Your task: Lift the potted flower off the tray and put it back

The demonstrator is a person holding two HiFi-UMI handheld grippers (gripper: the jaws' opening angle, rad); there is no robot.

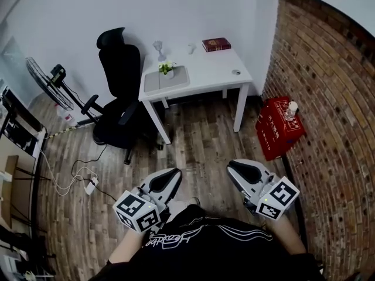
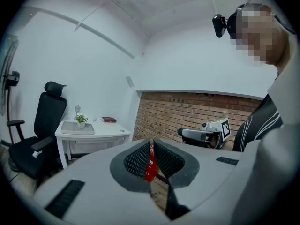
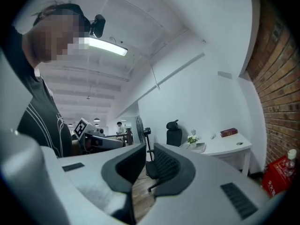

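The potted flower, a small green plant in a white pot, stands on a grey tray on the white table far ahead. It also shows small in the left gripper view, pot on tray, and in the right gripper view. Both grippers hang low in front of the person's body, well short of the table. My left gripper is shut with nothing held. My right gripper is shut and empty too.
A black office chair stands left of the table. A red crate with a bottle sits by the brick wall on the right. A red book and a glass are on the table. A fan and cables lie left.
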